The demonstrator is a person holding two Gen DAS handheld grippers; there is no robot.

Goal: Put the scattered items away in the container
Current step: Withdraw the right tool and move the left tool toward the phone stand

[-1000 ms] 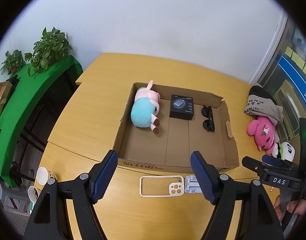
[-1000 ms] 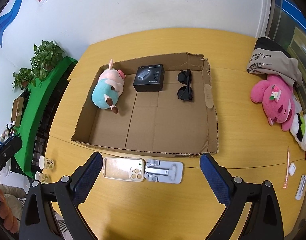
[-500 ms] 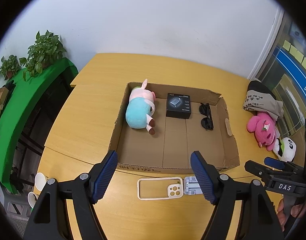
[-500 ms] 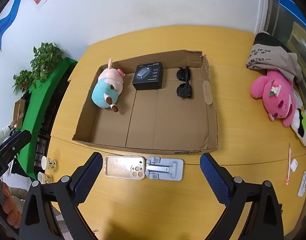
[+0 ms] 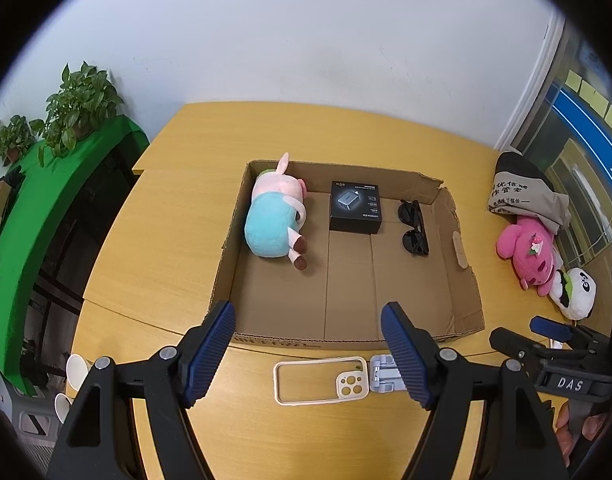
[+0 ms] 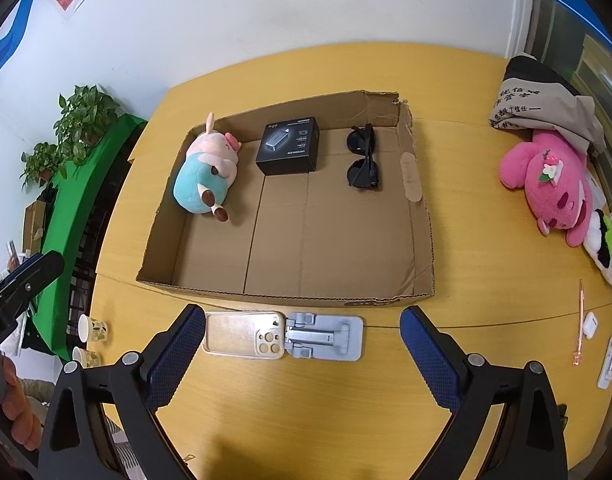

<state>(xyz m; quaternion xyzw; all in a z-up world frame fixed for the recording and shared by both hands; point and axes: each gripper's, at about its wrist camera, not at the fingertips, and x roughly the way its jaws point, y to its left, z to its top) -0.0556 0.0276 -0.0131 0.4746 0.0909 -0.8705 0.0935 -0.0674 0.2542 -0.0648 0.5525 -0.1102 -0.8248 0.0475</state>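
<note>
Landmark: cardboard box [image 6: 422, 236], open-topped, on the yellow table [image 6: 306, 400]
Already in the box: plush pig [image 6: 206, 176] at its far left, black carton [image 6: 290, 146] at far centre, sunglasses [image 6: 364, 158] at far right
Next items: phone case [image 6: 244, 335] and grey folding stand [image 6: 326, 336], lying flat on the table just outside the box's near wall, touching end to end
Long axis: both run parallel to the box's near wall, crosswise to my fingers
My right gripper [image 6: 302, 350]: fingers wide apart, holding nothing, above case and stand, both inside its span
My left gripper [image 5: 308, 354]: fingers wide apart, holding nothing, case and part of the stand between its fingers
Nearer tool: I judge the right better centred on the pair; the left suits the case
Surface: smooth wood laminate; flat items may slide when pinched
Room: white wall beyond the box; green-covered bench with plants left of it; pink plush [image 6: 554, 184] and bag right of it
</note>
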